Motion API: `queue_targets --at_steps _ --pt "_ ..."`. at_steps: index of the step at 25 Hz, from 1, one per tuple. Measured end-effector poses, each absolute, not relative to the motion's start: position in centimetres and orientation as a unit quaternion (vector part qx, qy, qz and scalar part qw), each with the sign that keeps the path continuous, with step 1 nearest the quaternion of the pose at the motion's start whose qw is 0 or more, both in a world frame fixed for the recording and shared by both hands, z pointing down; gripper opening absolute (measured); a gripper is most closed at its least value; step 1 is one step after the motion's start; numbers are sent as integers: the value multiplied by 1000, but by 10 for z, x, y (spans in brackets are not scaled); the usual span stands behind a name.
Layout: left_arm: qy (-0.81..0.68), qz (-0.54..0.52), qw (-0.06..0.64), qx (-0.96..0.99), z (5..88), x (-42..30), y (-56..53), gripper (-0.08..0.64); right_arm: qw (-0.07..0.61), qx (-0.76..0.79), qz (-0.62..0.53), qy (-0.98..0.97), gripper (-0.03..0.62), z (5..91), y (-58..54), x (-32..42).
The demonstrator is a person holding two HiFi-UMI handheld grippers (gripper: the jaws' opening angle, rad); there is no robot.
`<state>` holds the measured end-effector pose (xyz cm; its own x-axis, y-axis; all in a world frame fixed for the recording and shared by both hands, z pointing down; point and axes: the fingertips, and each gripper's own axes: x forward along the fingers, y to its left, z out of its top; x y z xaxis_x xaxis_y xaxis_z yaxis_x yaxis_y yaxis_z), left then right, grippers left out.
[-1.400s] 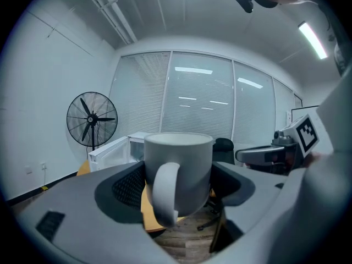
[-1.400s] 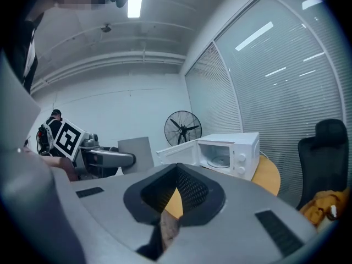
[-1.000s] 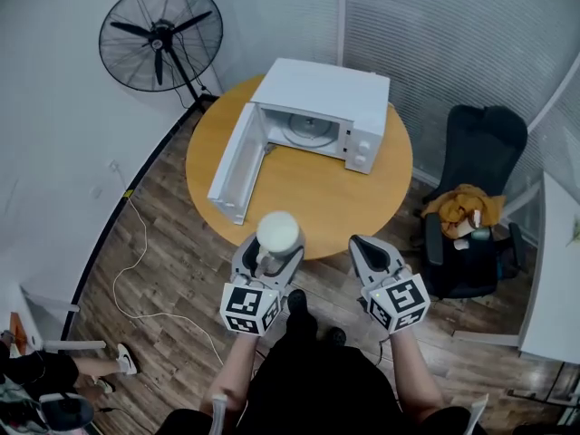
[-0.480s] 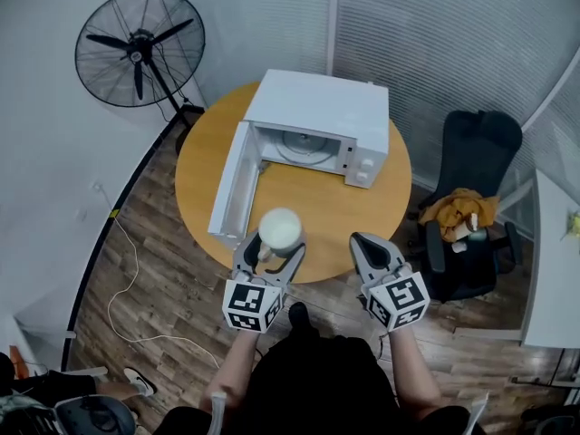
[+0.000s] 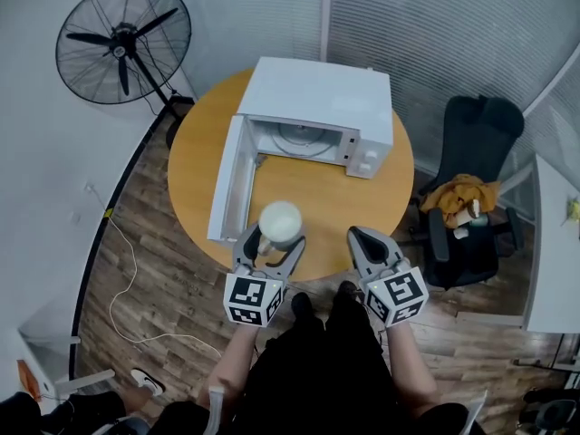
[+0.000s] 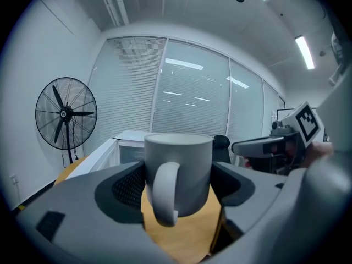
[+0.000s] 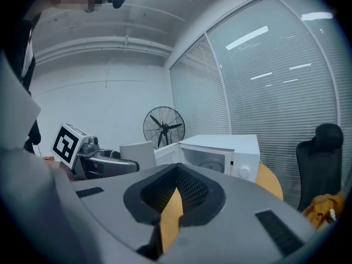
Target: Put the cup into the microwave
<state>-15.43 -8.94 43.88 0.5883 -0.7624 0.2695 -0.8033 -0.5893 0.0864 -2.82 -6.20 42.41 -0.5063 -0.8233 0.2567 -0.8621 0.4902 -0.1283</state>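
1. Seen from the head, a person holds a claw in each hand over the 6 o'clock edge of a round wooden tabletop [image 5: 322, 198].
2. The left claw [image 5: 272, 243] has its jaws parted by the width of a cup, and they press on both sides of a white cup [image 5: 279, 222]. The cup stands upright in that grip, with the tabletop showing below it.
3. The right claw [image 5: 362, 239] has its jaws closed together and nothing between them. It sits at 3 o'clock from the left claw, and the two do not touch.
4. A white microwave [image 5: 322, 93] stands at the 12 o'clock side of the tabletop. Its door [image 5: 231, 179] is swung wide open toward 9 o'clock, and the round turntable [image 5: 297, 137] shows inside.
5. The left claw view shows the grip up close. The cup's handle [image 6: 165, 194] points back at the camera, and dark jaw pads hug the cup's wall on either side. From the head, only the rim shows.
6. The right claw view shows a thin slit between its own jaws, with wood behind. It shows the held cup side-on at 9 o'clock and the microwave's knob [image 7: 243, 172] at 2 o'clock.
7. Only the head view shows the wooden floor [image 5: 172, 261] and a white cable [image 5: 122, 279] lying on it. A standing fan [image 5: 122, 43] is at 10 o'clock, and a black chair [image 5: 476, 152] is at 3 o'clock.
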Motion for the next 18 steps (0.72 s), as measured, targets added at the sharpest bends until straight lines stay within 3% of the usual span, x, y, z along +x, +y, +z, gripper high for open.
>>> queue_targets --at_steps 18 --pt "-491 125 118 854 469 -130 -173 364 75 442 135 -884 11 436 -159 -4"
